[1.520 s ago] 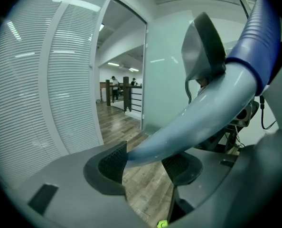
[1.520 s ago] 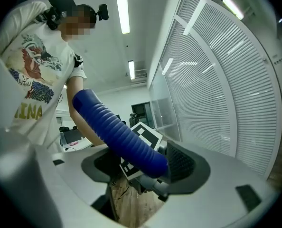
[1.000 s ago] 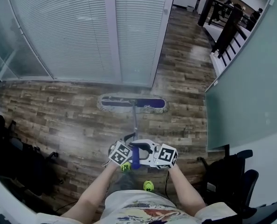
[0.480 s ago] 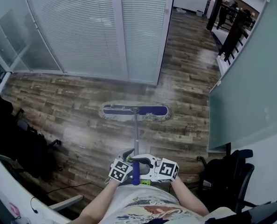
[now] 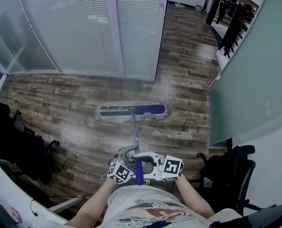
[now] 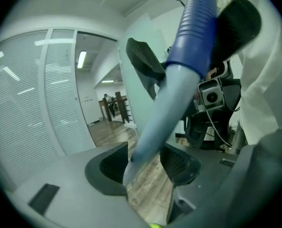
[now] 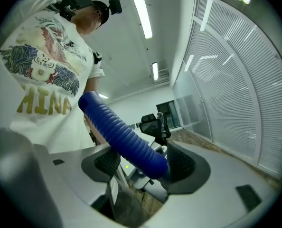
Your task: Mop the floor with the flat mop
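Left gripper [image 6: 143, 163] holds the mop shaft [image 6: 162, 113] between its pads, jaws opening slightly, I judge so the pole can pivot. Right gripper [image 7: 143, 167] pinches the blue grip [image 7: 124, 137] above it to drive. Mop head [image 5: 131, 111] lies flat on the floor [image 5: 60, 103], short of the blinds [image 5: 84, 27].

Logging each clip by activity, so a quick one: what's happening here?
A person is mopping the wooden floor with a flat mop, gripping it with both tools. The right tool is clamped on the blue grip at the top. The left tool sits just lower on the grey shaft, its jaws opening slightly with the shaft between them. The mop head lies flat on the floor ahead, in front of a glass wall with blinds.
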A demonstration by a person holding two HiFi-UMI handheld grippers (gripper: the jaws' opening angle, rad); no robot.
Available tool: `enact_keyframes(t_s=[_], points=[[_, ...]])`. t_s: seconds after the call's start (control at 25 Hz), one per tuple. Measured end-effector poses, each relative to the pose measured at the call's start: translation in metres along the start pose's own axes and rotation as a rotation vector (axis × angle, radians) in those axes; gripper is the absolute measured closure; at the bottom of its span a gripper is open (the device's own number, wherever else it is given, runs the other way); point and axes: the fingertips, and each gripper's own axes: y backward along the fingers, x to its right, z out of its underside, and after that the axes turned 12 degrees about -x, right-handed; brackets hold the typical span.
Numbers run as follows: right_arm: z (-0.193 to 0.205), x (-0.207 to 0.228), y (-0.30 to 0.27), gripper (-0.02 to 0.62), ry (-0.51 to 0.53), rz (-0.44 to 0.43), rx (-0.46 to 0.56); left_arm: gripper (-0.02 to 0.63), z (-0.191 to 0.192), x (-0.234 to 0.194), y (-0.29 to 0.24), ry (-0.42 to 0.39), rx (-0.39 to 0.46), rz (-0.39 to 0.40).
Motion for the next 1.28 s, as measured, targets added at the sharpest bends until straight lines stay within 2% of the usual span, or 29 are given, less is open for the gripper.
enact_keyframes(t_s=[0.08, 0.12, 0.16, 0.28, 0.48, 0.56, 0.64, 0.88, 1.0, 1.28], points=[[-0.003, 0.006, -0.001, 0.322, -0.007, -0.001, 0.020, 0.421, -0.014, -0.006, -0.011, -0.049, 0.013, 0.013], [-0.008, 0.012, -0.001, 0.322, -0.014, 0.007, 0.044, 0.449, -0.019, -0.012, -0.014, -0.060, 0.017, 0.012], [-0.014, 0.018, 0.000, 0.322, -0.021, 0.015, 0.069, 0.473, -0.023, -0.018, -0.016, -0.062, 0.024, 0.006], [-0.027, 0.036, 0.005, 0.322, -0.019, 0.000, 0.104, 0.485, -0.030, -0.037, -0.020, -0.063, 0.041, 0.003], [-0.005, 0.054, -0.005, 0.319, -0.002, -0.036, 0.007, 0.485, -0.011, -0.042, -0.041, -0.119, -0.016, 0.072], [0.004, 0.069, -0.012, 0.314, 0.000, -0.035, -0.029, 0.486, 0.001, -0.053, -0.052, -0.125, -0.038, 0.077], [-0.003, 0.095, -0.014, 0.314, 0.000, -0.029, -0.024, 0.485, 0.001, -0.078, -0.061, -0.114, -0.031, 0.072], [-0.058, 0.193, -0.010, 0.314, -0.014, 0.004, 0.089, 0.485, -0.019, -0.185, -0.085, -0.015, 0.048, 0.037], [-0.074, 0.239, -0.014, 0.314, -0.014, 0.016, 0.101, 0.485, -0.020, -0.231, -0.100, 0.010, 0.064, 0.032], [-0.087, 0.339, -0.042, 0.311, -0.030, 0.050, 0.079, 0.483, 0.006, -0.326, -0.137, -0.001, 0.035, 0.043]])
